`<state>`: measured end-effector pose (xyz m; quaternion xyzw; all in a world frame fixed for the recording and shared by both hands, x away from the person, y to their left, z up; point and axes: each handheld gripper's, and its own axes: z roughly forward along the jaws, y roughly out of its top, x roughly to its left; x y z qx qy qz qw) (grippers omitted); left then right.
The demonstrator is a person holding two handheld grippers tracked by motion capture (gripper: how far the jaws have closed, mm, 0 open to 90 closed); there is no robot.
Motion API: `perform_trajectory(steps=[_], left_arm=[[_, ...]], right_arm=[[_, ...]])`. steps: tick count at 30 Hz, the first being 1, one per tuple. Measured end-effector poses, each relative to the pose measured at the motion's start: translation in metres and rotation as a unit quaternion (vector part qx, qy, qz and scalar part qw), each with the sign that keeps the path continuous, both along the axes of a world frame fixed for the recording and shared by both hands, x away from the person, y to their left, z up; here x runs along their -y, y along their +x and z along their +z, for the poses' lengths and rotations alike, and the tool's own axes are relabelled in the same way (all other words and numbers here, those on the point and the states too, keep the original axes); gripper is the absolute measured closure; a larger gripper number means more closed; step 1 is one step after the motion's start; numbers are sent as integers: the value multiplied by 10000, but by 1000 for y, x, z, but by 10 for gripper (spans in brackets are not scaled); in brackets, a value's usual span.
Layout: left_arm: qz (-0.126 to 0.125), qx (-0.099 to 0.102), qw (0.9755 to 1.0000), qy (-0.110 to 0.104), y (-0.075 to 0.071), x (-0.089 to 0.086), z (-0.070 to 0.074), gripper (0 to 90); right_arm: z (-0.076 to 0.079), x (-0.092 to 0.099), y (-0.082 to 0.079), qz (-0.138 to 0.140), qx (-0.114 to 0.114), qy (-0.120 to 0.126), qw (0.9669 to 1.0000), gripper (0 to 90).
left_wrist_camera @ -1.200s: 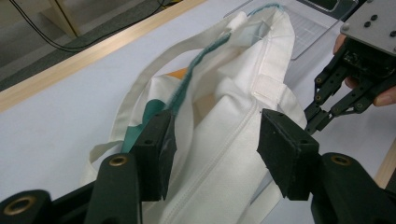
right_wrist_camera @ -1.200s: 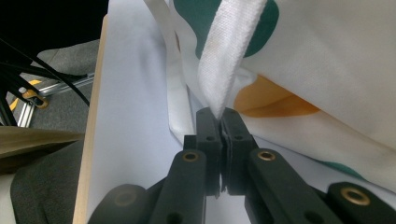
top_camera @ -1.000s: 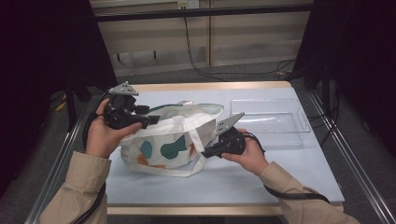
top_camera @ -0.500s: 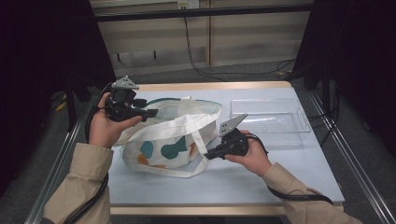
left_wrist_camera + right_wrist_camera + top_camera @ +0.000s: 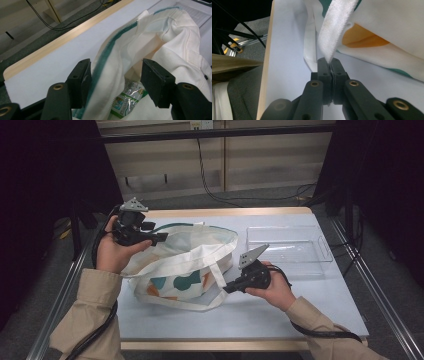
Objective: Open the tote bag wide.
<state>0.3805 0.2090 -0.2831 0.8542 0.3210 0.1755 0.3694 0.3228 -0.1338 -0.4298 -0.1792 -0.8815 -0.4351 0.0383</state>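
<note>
At table centre, bag lies on side, mouth toward my left gripper: jaws just opening, astride teal rim, no squeeze. Right gripper clamped on strap.

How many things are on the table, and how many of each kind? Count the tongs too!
Cloth bags: 1, the white tote bag with teal and orange spots.
Clear plastic trays: 1, the tray beside the bag.
Green snack packets: 1, the packet inside the bag.
Tongs: 2, the left tongs and the right tongs.
Total: 5
</note>
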Motion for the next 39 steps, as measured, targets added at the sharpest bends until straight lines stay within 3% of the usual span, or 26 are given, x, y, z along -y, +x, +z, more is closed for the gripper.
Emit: perform_trajectory(steps=[3,7,10,11,12,13,15,17,21,34,36,37,39], left_arm=[[-5,-76,10000,7,0,-2,-2,376],[-116,-279,9992,-243,3,-8,-10,375],[-229,-524,9978,-337,2,-5,-15,454],[-296,-560,9976,-280,3,-4,-16,515],[-296,-560,9976,-280,3,-4,-16,574],[-352,-543,9978,-136,3,0,-18,626],[-365,-613,9973,-169,6,1,-19,706],[-292,-608,9976,-175,9,2,-19,729],[-152,-545,9980,-287,17,1,-19,745],[-2,-582,9980,-239,40,0,-22,759],[86,-572,9978,-326,43,1,-23,760],[11,-556,9982,-207,46,-1,-22,760],[149,-564,9978,-315,51,1,-24,765]], right_arm=[[1,-1,0,-11,20,6,10000,882],[2,-1,-1,-9,37,26,10000,882],[2,1,-1,-67,62,69,9999,881],[2,2,-1,-89,47,83,9999,881],[2,2,-1,-89,47,83,9999,881],[1,3,-1,-59,35,96,9999,882],[0,3,-2,-65,40,84,9999,882],[-1,4,-3,-80,34,76,9999,882],[-4,7,-6,-73,31,131,9999,882],[-13,16,-14,-139,-42,130,9998,882],[-15,18,-16,-153,-70,129,9998,882],[-15,18,-16,-153,-70,129,9998,882],[-17,19,-19,-169,-85,110,9998,882]])
